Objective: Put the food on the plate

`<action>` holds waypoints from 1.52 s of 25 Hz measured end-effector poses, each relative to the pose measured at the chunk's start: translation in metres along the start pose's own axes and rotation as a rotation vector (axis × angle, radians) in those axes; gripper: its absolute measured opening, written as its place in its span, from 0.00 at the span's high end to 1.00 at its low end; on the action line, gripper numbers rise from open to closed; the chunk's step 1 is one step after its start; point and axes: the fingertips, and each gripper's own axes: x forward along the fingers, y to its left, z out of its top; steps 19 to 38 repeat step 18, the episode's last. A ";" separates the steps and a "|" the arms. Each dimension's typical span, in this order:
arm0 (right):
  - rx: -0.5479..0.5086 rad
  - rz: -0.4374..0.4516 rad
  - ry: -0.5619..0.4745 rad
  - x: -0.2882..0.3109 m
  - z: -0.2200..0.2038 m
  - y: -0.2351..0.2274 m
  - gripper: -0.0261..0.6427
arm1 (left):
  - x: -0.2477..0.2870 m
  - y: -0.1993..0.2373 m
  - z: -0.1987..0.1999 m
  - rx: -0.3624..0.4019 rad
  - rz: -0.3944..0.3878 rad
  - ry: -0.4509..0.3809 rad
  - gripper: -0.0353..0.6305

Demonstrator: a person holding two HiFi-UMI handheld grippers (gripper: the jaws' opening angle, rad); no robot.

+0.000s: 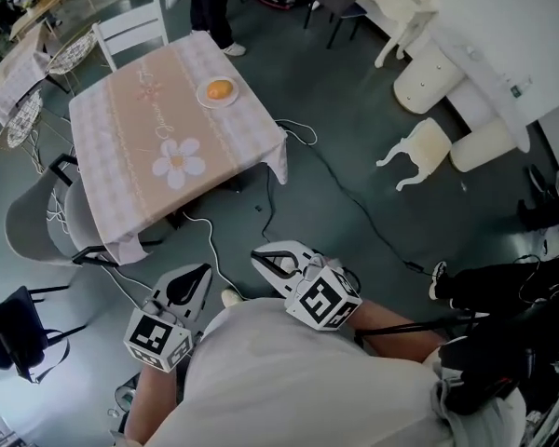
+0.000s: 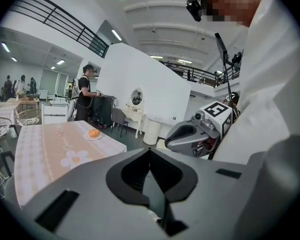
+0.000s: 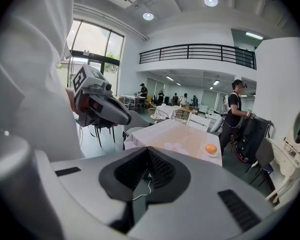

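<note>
An orange piece of food (image 1: 220, 88) lies on a small white plate (image 1: 207, 99) near the far corner of a table (image 1: 140, 142) with a pink flowered cloth. Both grippers hang close to my body, well short of the table. My left gripper (image 1: 196, 274) is shut and empty. So is my right gripper (image 1: 265, 257), just to its right. In the left gripper view the food (image 2: 93, 133) shows far off beyond the shut jaws, with the right gripper (image 2: 186, 136) alongside. The right gripper view shows the food (image 3: 211, 148) on the table (image 3: 175, 136).
A white chair (image 1: 130, 28) stands behind the table and grey chairs (image 1: 37, 217) at its near left. Cables (image 1: 354, 203) run over the dark floor. White furniture (image 1: 419, 152) and black bags (image 1: 503, 287) are at the right. A person (image 1: 205, 3) stands beyond the table.
</note>
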 end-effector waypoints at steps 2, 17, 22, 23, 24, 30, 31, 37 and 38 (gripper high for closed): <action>-0.004 0.005 0.000 0.004 0.002 0.006 0.94 | -0.006 0.002 -0.005 -0.007 0.002 0.004 0.93; 0.010 0.009 -0.002 0.001 -0.009 -0.015 0.94 | 0.026 0.004 -0.004 -0.006 -0.004 0.034 0.93; 0.009 0.008 -0.003 -0.001 -0.011 -0.020 0.94 | 0.032 0.003 -0.001 -0.005 -0.005 0.034 0.93; 0.009 0.008 -0.003 -0.001 -0.011 -0.020 0.94 | 0.032 0.003 -0.001 -0.005 -0.005 0.034 0.93; 0.009 0.008 -0.003 -0.001 -0.011 -0.020 0.94 | 0.032 0.003 -0.001 -0.005 -0.005 0.034 0.93; 0.009 0.008 -0.003 -0.001 -0.011 -0.020 0.94 | 0.032 0.003 -0.001 -0.005 -0.005 0.034 0.93; 0.009 0.008 -0.003 -0.001 -0.011 -0.020 0.94 | 0.032 0.003 -0.001 -0.005 -0.005 0.034 0.93; 0.009 0.008 -0.003 -0.001 -0.011 -0.020 0.94 | 0.032 0.003 -0.001 -0.005 -0.005 0.034 0.93; 0.009 0.008 -0.003 -0.001 -0.011 -0.020 0.94 | 0.032 0.003 -0.001 -0.005 -0.005 0.034 0.93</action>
